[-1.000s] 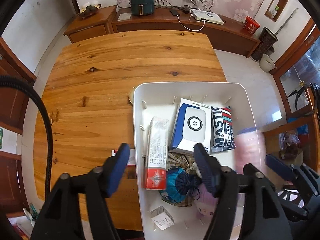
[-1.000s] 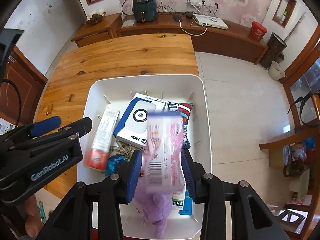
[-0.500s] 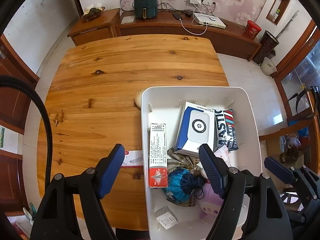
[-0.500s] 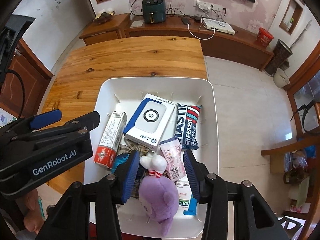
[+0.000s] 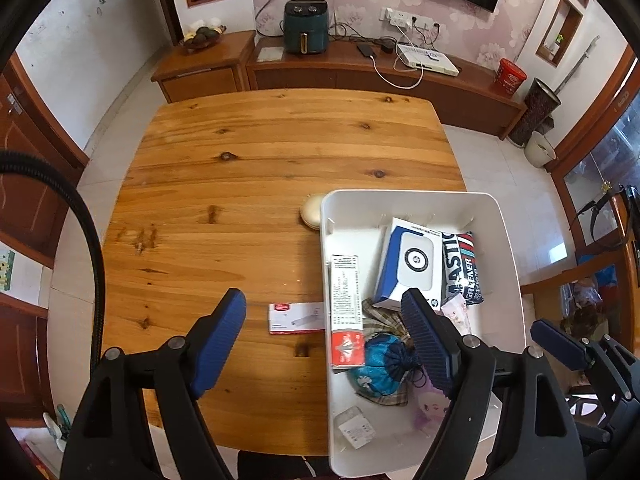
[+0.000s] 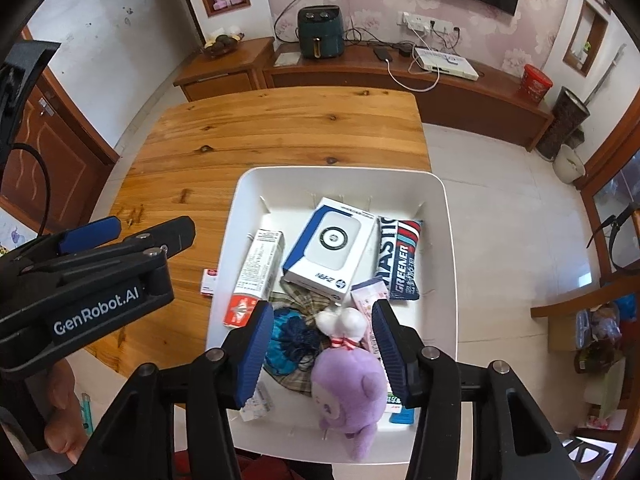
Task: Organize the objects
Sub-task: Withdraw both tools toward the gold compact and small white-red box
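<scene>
A white bin (image 5: 412, 202) (image 6: 340, 174) sits at the right edge of the wooden table (image 5: 260, 184). It holds a blue-white box (image 6: 332, 248), a long red-white box (image 5: 345, 312), a Mastic packet (image 6: 398, 258), a pink packet (image 6: 370, 300), a blue pouch (image 5: 382, 364) and a purple plush (image 6: 348, 376). A small red-white card box (image 5: 296, 318) lies on the table left of the bin. A cream round object (image 5: 311, 210) touches the bin's far left corner. My left gripper (image 5: 324, 340) is open above the card box. My right gripper (image 6: 322, 354) is open and empty above the plush.
A sideboard (image 5: 360, 72) with an air fryer (image 5: 306, 26) stands behind the table. Tiled floor (image 6: 500, 208) lies right of the table. A wooden stand with clutter (image 6: 588, 328) is at the far right. The table's near edge is close below the grippers.
My right gripper has let go of the pink packet, which now lies in the bin, and has opened wider. Both grippers have pulled back and up from the bin.
</scene>
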Demonstrator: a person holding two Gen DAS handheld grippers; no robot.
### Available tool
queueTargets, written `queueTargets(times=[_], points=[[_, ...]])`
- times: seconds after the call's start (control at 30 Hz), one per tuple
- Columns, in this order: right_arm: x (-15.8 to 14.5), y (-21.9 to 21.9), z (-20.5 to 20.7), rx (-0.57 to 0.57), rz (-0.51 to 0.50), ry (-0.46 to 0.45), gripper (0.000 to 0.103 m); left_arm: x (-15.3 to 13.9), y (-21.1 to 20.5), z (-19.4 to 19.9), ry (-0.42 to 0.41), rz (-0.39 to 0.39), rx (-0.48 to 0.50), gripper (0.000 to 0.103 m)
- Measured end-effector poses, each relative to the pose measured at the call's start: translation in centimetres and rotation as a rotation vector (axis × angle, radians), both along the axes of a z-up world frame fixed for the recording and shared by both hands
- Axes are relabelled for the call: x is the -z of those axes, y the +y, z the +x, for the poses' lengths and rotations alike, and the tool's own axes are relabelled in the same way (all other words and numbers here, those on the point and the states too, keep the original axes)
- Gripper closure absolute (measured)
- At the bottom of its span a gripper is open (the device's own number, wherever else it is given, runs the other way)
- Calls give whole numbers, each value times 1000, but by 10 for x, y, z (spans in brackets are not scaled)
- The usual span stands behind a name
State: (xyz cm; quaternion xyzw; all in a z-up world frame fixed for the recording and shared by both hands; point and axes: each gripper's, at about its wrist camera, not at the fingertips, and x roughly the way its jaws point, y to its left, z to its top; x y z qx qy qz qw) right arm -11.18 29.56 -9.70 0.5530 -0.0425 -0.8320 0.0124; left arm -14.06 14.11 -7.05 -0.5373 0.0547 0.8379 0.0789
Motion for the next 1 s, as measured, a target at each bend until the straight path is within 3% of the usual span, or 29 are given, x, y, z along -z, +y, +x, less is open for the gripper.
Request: queueTargets(times=[0.2,0.33,0.67,1.0], points=[[-19,-15,3,-22,-4,34,49,-19,-16,5,26,-6,3,19],[-32,-26,7,-38,-5,64,42,-34,-31,1,46,-6,-2,19],[-50,-56,2,-46,-24,94,42,-64,-77,-19,94,-4,-15,19],[-50,-97,-10,57,-71,106,41,-70,-94,-50,115,-55,151,19]])
